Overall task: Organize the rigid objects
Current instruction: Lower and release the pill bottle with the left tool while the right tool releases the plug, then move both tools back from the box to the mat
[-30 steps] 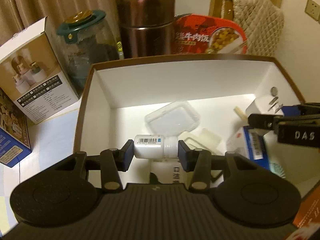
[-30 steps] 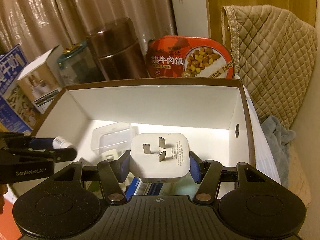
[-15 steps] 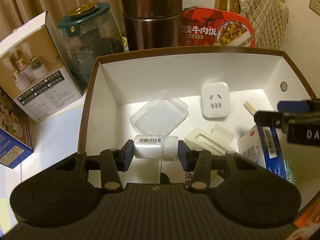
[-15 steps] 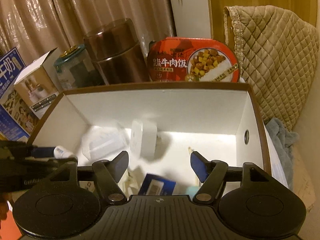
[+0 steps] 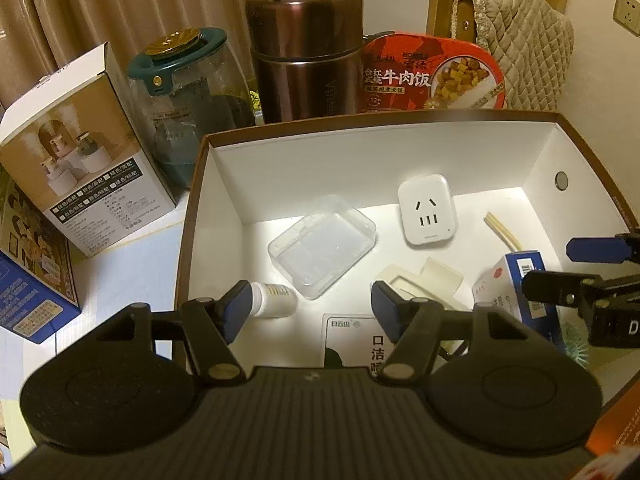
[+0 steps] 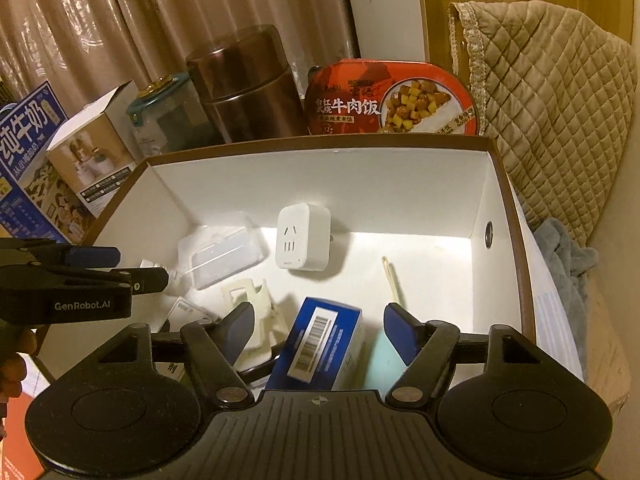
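Nearest, the left tongs (image 5: 310, 306) are spreading apart above the near-left corner of the white-lined box (image 5: 360, 160), and the small white bottle (image 5: 274, 300) lies on the box floor just beside the left pad, no longer pinched, likely because that corner was bare. The right tongs (image 6: 318, 322) are also widening with nothing gripped, poised above the blue carton (image 6: 320, 344) leaning at the near wall. Farther in, the clear plastic case (image 5: 324, 246) and the white plug adapter (image 5: 428, 210) lie flat, apart from each other, toward the far wall, which keeps the middle free for more.
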